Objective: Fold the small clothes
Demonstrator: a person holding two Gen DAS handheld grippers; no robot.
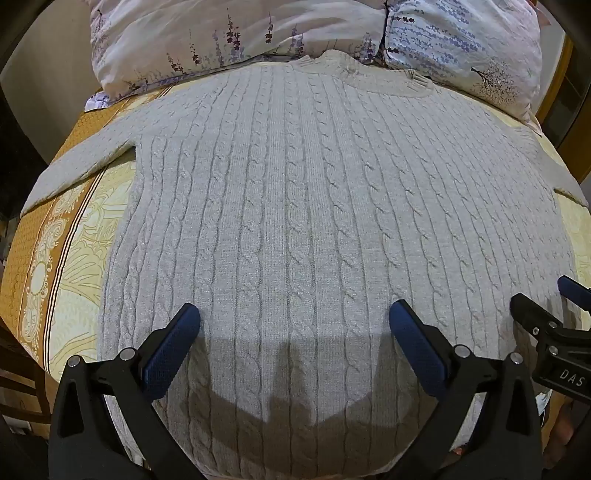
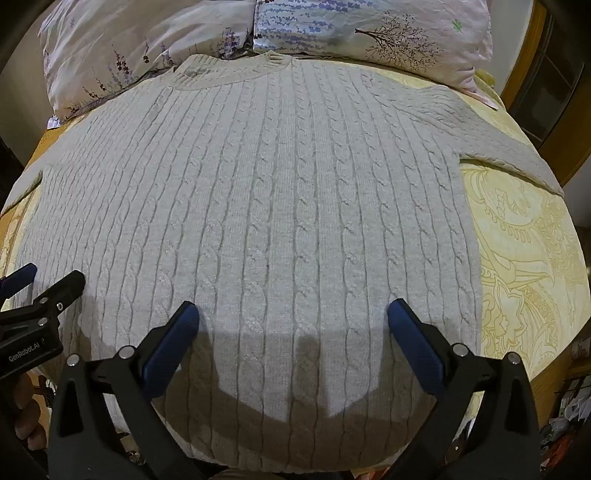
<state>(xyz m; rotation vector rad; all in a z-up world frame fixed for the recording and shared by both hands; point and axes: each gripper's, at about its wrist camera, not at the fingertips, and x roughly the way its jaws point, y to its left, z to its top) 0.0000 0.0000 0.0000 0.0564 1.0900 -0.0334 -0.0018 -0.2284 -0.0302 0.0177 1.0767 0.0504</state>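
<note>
Two bits of lettering read off my tools: "DAS" on the right gripper (image 1: pixel 565 314) and "GenRobot.AI" on the left gripper (image 2: pixel 33 291). Both claws stand spread wide, gripping nothing, above the hem of the grey cable-knit sweater (image 1: pixel 295 206). It lies flat on the yellow bedspread (image 2: pixel 524 258), collar touching the floral pillows (image 1: pixel 229 33); bare bedspread flanks both sleeves.

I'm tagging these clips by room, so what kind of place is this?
Most likely a bedroom: a pale grey cable-knit sweater lies spread on a bed's yellow patterned bedspread, with floral-print white pillows at its head.
</note>
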